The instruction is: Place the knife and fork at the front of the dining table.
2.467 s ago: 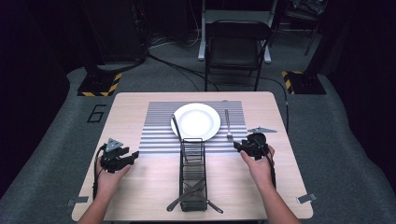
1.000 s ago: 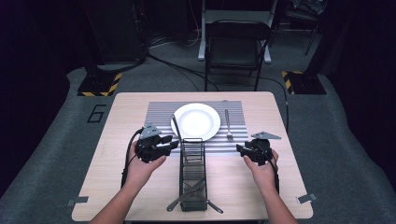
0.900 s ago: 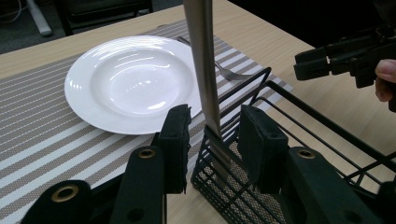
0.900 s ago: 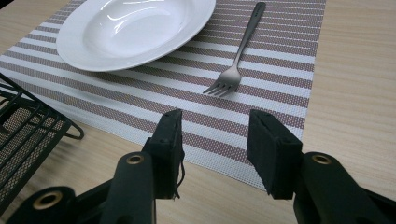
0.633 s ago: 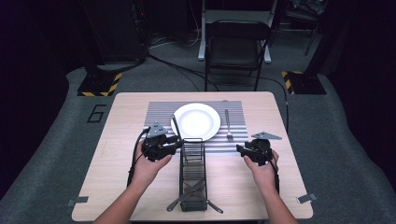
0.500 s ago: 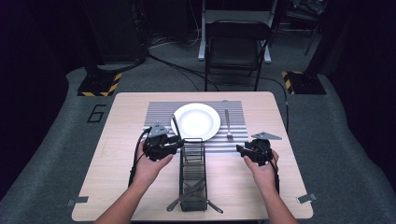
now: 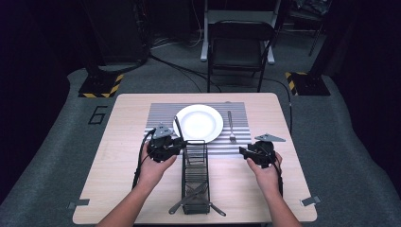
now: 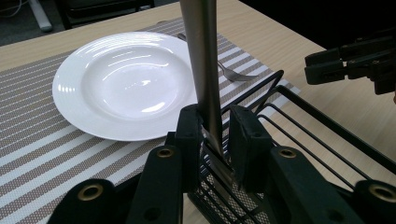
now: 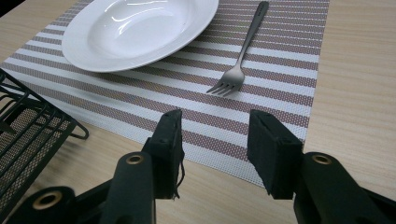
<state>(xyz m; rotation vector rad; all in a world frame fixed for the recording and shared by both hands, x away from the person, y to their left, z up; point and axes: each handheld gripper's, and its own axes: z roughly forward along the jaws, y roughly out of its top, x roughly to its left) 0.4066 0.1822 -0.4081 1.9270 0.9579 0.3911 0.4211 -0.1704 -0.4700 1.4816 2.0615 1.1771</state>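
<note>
Plate (image 7: 198, 122) first, since I place everything by it in the high view: it sits white and round on the striped placemat (image 7: 161, 116) at the far middle of the wooden table (image 7: 118, 156). To the right of the plate lies a fork (image 7: 231, 126) on the mat. Nearer to me than the plate stands a black wire caddy (image 7: 195, 177), long end toward the plate, with cutlery lying in its near end. My left gripper (image 7: 176, 147) sits near the plate's left front edge, right at the caddy's far left corner, and a slim metal handle (image 7: 178, 128) slants up from it beside the plate's left rim. My right gripper (image 7: 244, 152) rests well to the right of the plate's front, near the mat's corner.

From my left gripper view, my jaws are clamped on that metal handle (image 8: 204, 70), which rises steeply in front of the plate (image 8: 119, 84); its lower end reaches down into the caddy (image 8: 299, 126). I cannot tell which utensil it is. The other gripper (image 8: 357, 58) shows right of the plate, beyond the caddy.

From my right gripper view, my jaws stand apart with nothing between them, over the mat's (image 9: 280, 60) near edge. The fork (image 9: 243, 51) lies right of the plate (image 9: 140, 30), tines toward me.
</note>
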